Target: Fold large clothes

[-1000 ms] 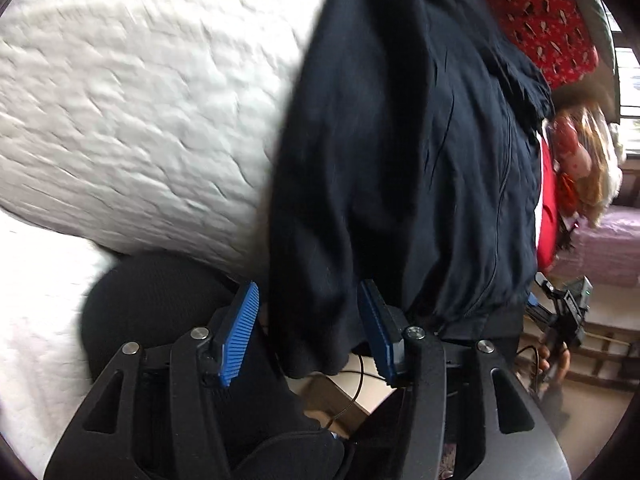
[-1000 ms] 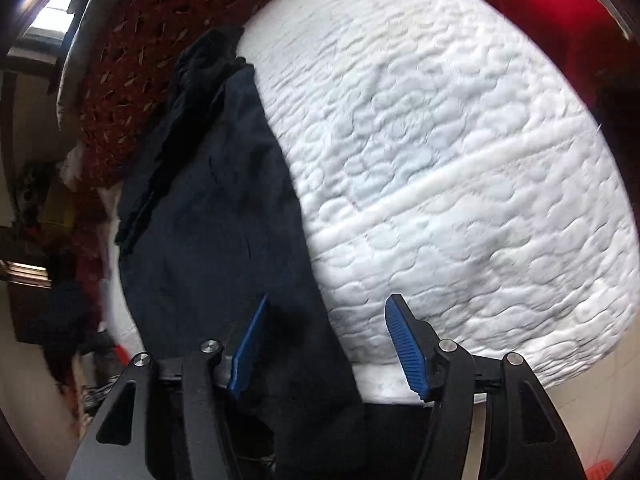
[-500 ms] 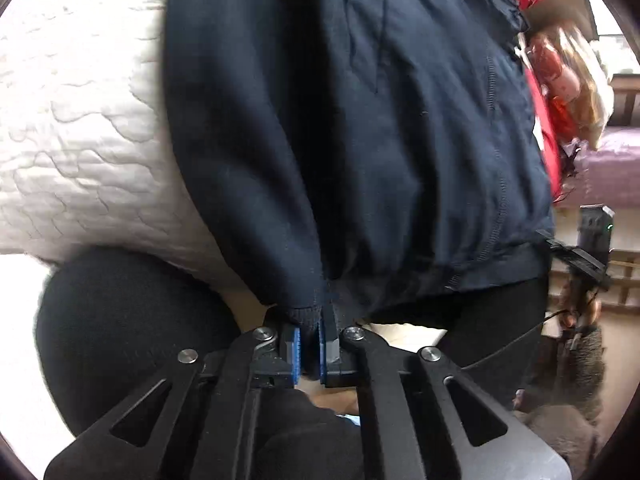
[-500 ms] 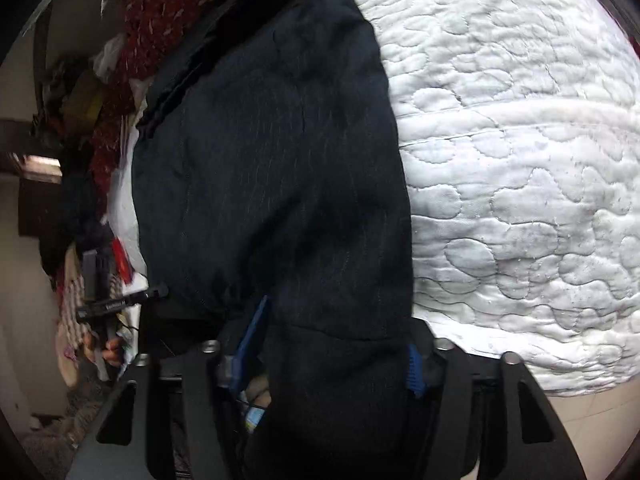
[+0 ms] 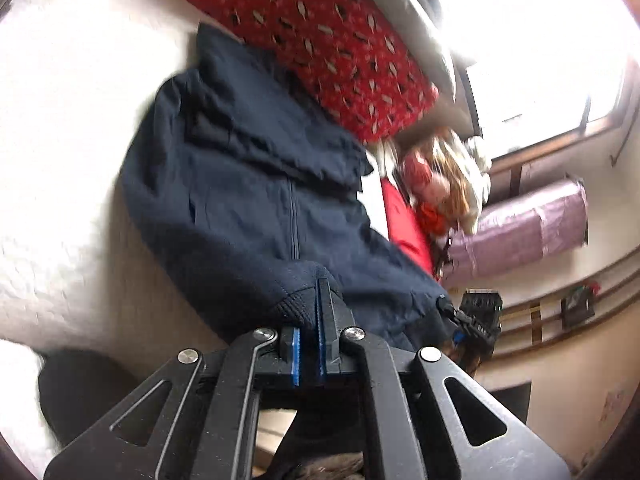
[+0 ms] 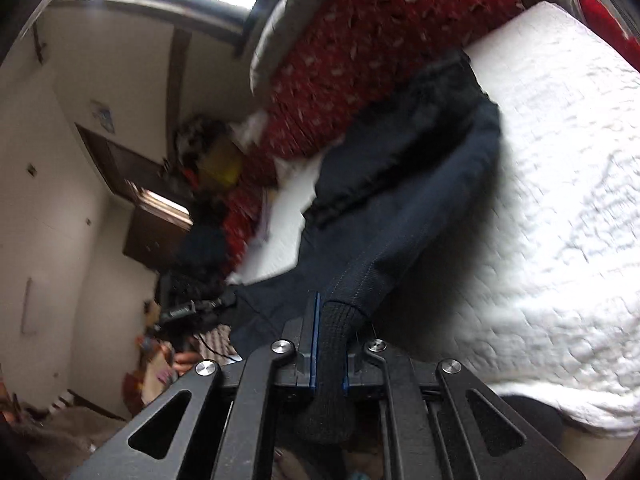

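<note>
Both grippers clamped on the navy jacket's ribbed hem, left gripper and right gripper each pinching one corner, jacket body lying on the white quilt below the red pillow; I'd keep both corners level and taut so the fold lands square.

A lived-in bedroom of a home is shown. A bed covered by a white quilted spread is seen, with a red patterned pillow laid along its far edge. Daylight is let in through a wood-framed window. A dark wooden door is set in a cream wall, and heaped clothes are piled beside the bed.
</note>
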